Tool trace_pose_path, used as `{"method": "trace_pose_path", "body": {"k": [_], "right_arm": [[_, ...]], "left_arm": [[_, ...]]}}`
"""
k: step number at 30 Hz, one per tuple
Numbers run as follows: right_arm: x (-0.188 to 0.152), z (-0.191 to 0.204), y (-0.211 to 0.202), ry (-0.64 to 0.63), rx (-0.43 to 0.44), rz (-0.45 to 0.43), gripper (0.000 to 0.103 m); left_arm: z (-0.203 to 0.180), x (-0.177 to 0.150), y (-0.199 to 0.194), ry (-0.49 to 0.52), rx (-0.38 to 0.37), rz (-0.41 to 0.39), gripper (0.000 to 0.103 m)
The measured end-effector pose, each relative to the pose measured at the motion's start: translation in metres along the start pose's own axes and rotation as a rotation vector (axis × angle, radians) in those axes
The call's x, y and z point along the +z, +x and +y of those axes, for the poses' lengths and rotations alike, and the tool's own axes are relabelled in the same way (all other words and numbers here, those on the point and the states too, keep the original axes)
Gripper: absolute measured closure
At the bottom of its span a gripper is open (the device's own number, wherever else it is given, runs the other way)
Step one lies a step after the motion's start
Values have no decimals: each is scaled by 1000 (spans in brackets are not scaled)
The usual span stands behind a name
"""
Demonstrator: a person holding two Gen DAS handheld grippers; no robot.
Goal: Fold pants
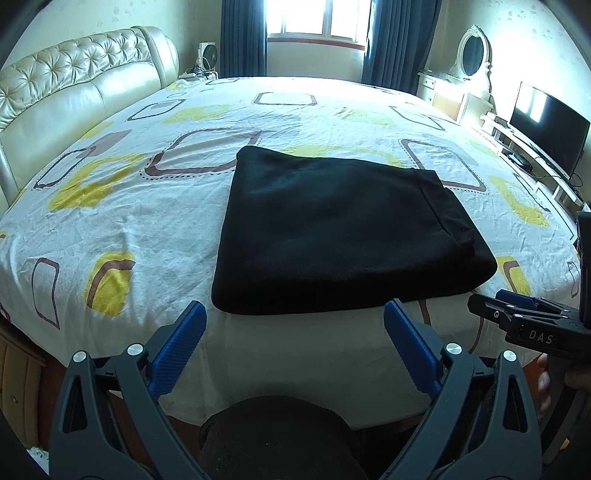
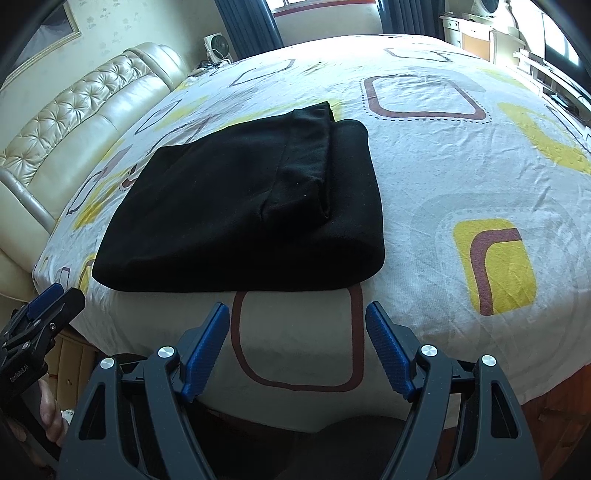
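Looking through the left wrist view first: big bed (image 1: 147,221) with a white sheet printed in yellow and brown rounded squares, cream tufted headboard (image 1: 74,85) off to the left, bright window (image 1: 317,18) with dark blue curtains at the back, a TV (image 1: 546,125) on the right. Black pants (image 1: 332,229) sit folded into a flat rectangle near the bed's front edge. The left gripper (image 1: 295,328) hangs just in front of them, jaws spread wide, nothing between them, not touching the fabric.

Right wrist view: same sheet and headboard. The right gripper (image 2: 297,332) is also spread apart and empty, hovering at the bed edge just short of the pants, which lie ahead and slightly left.
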State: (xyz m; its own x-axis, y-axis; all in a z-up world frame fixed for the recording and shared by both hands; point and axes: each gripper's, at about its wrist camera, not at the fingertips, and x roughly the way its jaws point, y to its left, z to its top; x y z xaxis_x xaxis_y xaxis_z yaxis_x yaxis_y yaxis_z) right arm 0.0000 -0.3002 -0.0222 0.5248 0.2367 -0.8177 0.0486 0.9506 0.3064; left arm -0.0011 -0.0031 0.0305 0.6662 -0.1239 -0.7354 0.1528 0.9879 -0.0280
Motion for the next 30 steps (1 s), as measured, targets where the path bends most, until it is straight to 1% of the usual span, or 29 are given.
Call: {"method": "trace_pose_path", "body": {"k": [9, 10, 12, 15, 19, 20, 22, 23, 25, 27, 28, 30], "right_arm": [[-2, 1, 2, 1, 4, 14, 28], [-3, 1, 2, 0, 4, 16, 28], [-3, 2, 3, -2, 7, 20, 28], [-4, 2, 4, -2, 9, 27, 28], [-5, 1, 5, 4, 13, 34, 28], [-5, 0, 5, 8, 13, 34, 28], [-5, -1, 5, 16, 17, 34, 28], [-5, -2, 5, 18, 19, 36, 28], [-4, -4, 4, 29, 24, 40, 28], [0, -8, 0, 58, 47, 35, 28], [5, -10, -4, 71, 61, 31, 28], [21, -16, -10, 79, 85, 7, 28]], "left_arm": [[-8, 3, -6, 38, 15, -31, 6], [-9, 4, -8, 43, 16, -38, 2], [-10, 4, -11, 47, 7, -51, 2], [-11, 4, -11, 53, -11, -47, 2], [-12, 3, -10, 49, -11, -39, 2], [-12, 2, -10, 46, 5, -46, 2], [-14, 1, -13, 45, 85, -54, 2], [-15, 3, -12, 61, 89, -39, 2], [-15, 9, -12, 75, 27, -7, 2], [-5, 19, -13, 30, -23, 2, 2], [3, 26, -9, 9, -47, 25, 2], [22, 41, 7, -38, -71, 98, 2]]}}
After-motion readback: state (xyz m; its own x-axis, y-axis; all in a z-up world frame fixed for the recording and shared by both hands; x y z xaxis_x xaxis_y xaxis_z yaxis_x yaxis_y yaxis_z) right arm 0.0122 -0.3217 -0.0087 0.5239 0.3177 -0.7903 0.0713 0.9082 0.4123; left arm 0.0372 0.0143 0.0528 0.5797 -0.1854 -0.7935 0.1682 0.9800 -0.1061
